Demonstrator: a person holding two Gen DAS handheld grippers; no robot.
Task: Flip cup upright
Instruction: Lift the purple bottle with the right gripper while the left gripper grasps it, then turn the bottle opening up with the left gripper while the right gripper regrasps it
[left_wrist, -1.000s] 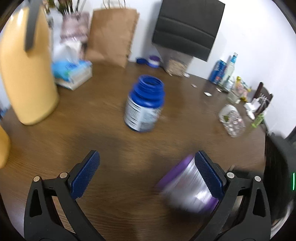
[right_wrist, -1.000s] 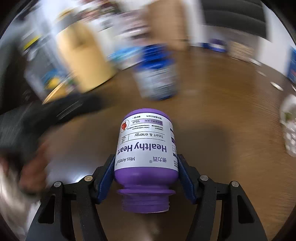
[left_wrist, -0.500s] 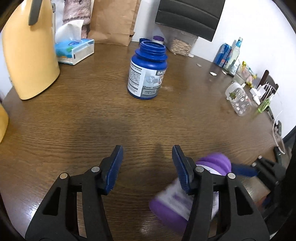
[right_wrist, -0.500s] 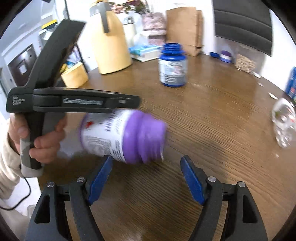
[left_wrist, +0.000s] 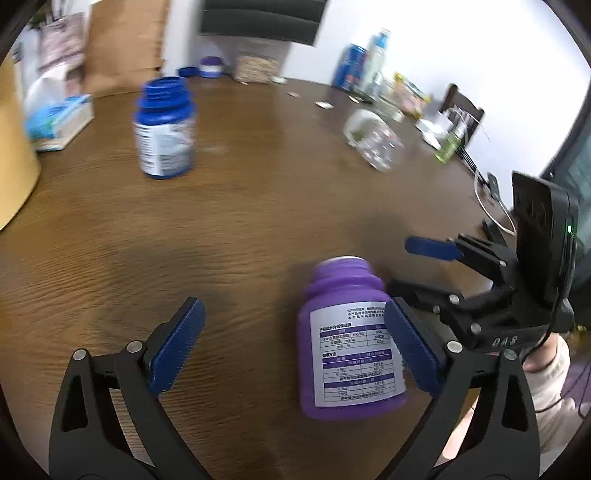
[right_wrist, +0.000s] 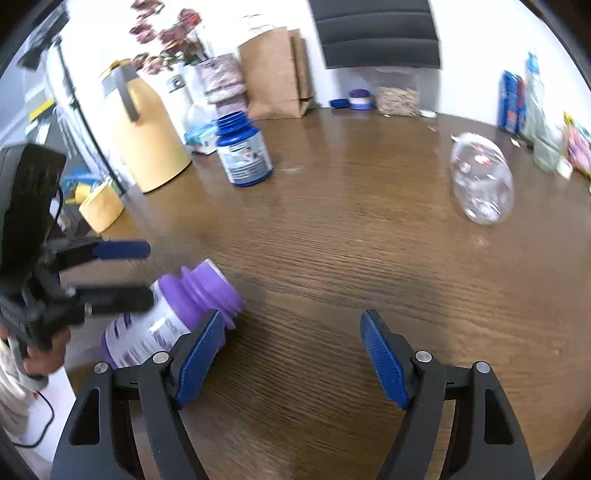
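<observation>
Purple bottle (left_wrist: 347, 343): we see it standing on the wooden table (left_wrist: 258, 206) with its open neck up and its white label toward the left wrist camera. In the right wrist view the same bottle (right_wrist: 166, 317) looks tilted (the fisheye edge and blur make us unsure how far), near the left edge of the picture.

Left gripper (left_wrist: 291, 347): its two blue pads are spread wide apart with nothing clamped between them. The right-hand pad sits in front of the bottle's right side, and we cannot tell whether it touches. In the right wrist view this gripper (right_wrist: 133, 273) reaches in from the left, one finger over the bottle's shoulder, with a hand (right_wrist: 44, 350) on its handle.

Right gripper (right_wrist: 291, 354): its pads are also wide apart, over bare wood. The left pad is just beside the bottle's neck, and contact is unclear. In the left wrist view we see it (left_wrist: 424, 266) to the right of the bottle, with a pale sleeve (left_wrist: 546, 376) under it.

Blue bottle (left_wrist: 164, 127): upright and uncapped, far left on the table, well apart from the purple one.

Clear plastic container (right_wrist: 482, 177): lying on its side at the far right of the table.

Yellow jug (right_wrist: 144, 133): upright at the far left edge, with a paper bag (right_wrist: 275, 70) and a tissue box (left_wrist: 59, 120) near it.
</observation>
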